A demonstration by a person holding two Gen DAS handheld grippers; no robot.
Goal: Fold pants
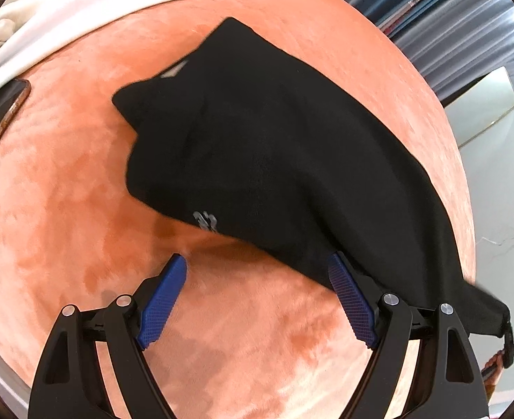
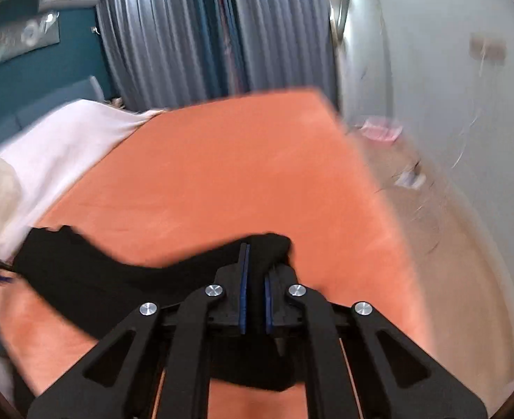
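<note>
While left tongs (image 1: 257, 296) gape, right tongs (image 2: 255, 289) pinch pants (image 1: 257, 139).

The black pants (image 1: 274, 160) carry a small grey logo (image 1: 205, 221) at about seven o'clock on the cloth. It is too blurred to read.

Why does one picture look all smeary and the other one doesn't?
Right wrist view: streaky motion blur smears the curtains and wall, while the right gripper clamping the black pants looks sharper. Left wrist view: mostly crisp, with the orange bed cover bulging round from fisheye distortion.
</note>
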